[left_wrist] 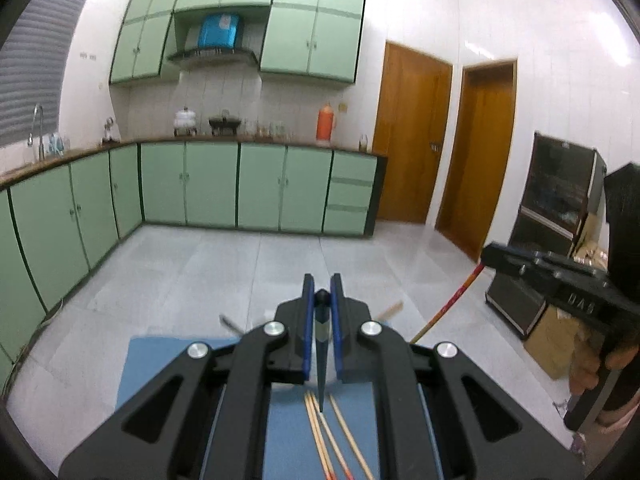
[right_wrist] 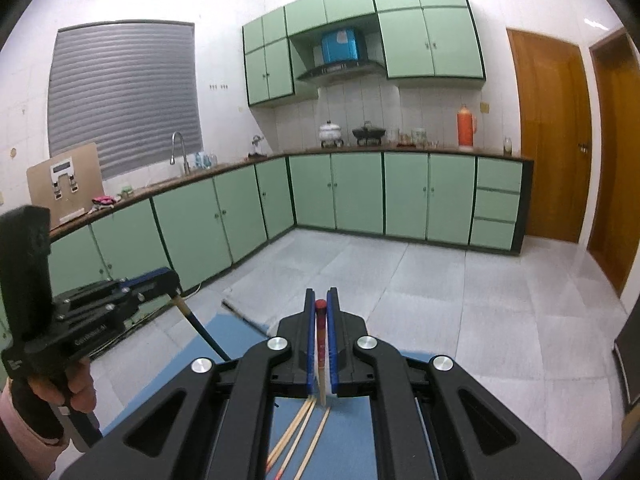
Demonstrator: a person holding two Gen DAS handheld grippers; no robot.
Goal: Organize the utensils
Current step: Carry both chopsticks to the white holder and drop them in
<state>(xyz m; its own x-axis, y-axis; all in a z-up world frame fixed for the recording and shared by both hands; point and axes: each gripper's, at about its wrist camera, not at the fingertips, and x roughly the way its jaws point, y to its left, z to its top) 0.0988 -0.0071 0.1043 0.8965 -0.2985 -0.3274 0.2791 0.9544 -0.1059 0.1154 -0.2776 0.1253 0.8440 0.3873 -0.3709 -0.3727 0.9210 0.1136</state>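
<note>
— Where are they in the sorting?

— Mid-carry, I'd say. Each hand has one chopstick lifted clear of the blue mat. The left gripper has its blue fingers pinched on a dark blue chopstick; the right gripper is pinched on a red-topped chopstick.

— Which way do they point?

— Both run lengthwise between the fingers. The thick top end sits out by the fingertips, and the thin tip slants back and down towards the mat. From the other hand's camera you see each stick hanging out of the gripper at a slope, tip low.

— And the rest?

— A loose bunch of pale bamboo chopsticks lies on the mat below, fanned a little, not parallel. Another stick lies by the mat's far edge, too blurred to name better.

— Next move?

— My guess: set the two down with their mates, ends facing the same way. I see no holder or tray, so where they go I can't tell. A thin stick in a tight pinch can swivel, so lowering it level matters.
</note>
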